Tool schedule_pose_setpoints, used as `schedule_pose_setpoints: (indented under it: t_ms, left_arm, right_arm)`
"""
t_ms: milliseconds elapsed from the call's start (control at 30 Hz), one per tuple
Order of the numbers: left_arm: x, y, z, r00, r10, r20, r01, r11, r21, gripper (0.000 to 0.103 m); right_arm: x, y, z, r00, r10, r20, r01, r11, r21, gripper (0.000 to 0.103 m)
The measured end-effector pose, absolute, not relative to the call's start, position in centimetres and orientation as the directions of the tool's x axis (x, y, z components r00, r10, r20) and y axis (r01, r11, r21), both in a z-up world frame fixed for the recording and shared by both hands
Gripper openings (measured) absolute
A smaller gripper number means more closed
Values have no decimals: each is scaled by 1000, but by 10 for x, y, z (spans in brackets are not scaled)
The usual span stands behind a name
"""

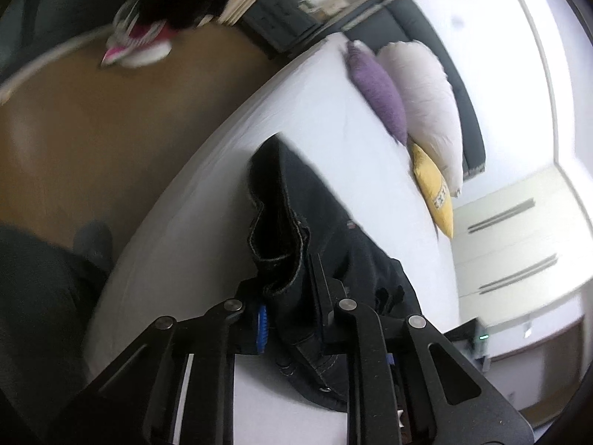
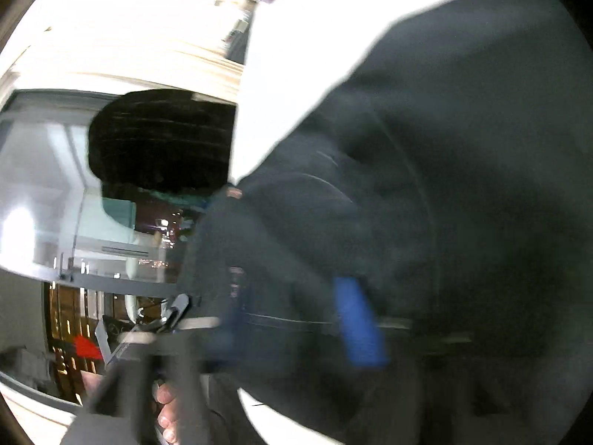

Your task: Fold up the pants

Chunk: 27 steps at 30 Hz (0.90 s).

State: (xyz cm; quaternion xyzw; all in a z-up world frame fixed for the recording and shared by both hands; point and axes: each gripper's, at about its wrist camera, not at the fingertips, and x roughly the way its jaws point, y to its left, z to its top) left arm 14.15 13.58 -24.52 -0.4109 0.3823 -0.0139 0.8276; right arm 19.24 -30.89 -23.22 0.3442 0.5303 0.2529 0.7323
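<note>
Dark navy pants (image 1: 307, 230) lie on a white bed (image 1: 207, 200). My left gripper (image 1: 291, 315) is shut on the pants' waistband near the lower middle of the left wrist view; a blue finger pad (image 1: 262, 328) shows beside the cloth. In the right wrist view the pants (image 2: 426, 170) fill the right half, very blurred. My right gripper (image 2: 296, 319) has cloth between its fingers, with one blue pad (image 2: 357, 319) showing against the fabric, so it appears shut on the pants.
Purple (image 1: 378, 89), white (image 1: 426, 100) and yellow (image 1: 433, 189) pillows lie at the head of the bed by a dark headboard (image 1: 444, 59). Brown floor (image 1: 92, 122) with a pink shoe (image 1: 137, 48) is left of the bed. A white wardrobe (image 1: 519, 237) stands at the right.
</note>
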Motion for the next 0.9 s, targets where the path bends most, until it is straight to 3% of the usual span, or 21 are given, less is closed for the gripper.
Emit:
schedule_pose_setpoints:
  t_ms: [67, 267, 400, 600, 733, 900]
  left_arm:
    - [144, 124, -228, 719, -319, -618, -255, 706, -661, 16]
    - [156, 51, -167, 750, -310, -584, -65, 845, -531, 16]
    - [167, -28, -144, 747, -320, -583, 99, 921, -378, 16]
    - [171, -147, -186, 690, -301, -658, 267, 951, -154, 16]
    - [164, -181, -212, 648, -281, -708, 313, 946, -89, 16]
    - [156, -200, -216, 658, -259, -707, 354, 935, -13, 16]
  right_arm:
    - [190, -312, -208, 361, 714, -599, -61, 659, 749, 93]
    - [195, -356, -180, 374, 734, -567, -83, 635, 768, 93]
    - [194, -391, -166, 389, 763, -516, -79, 585, 807, 93]
    - [202, -411, -140, 355, 759, -546, -170, 626, 761, 93]
    - [203, -412, -162, 307, 736, -604, -140, 662, 736, 93]
    - [208, -410, -186, 274, 763, -585, -113, 630, 768, 93]
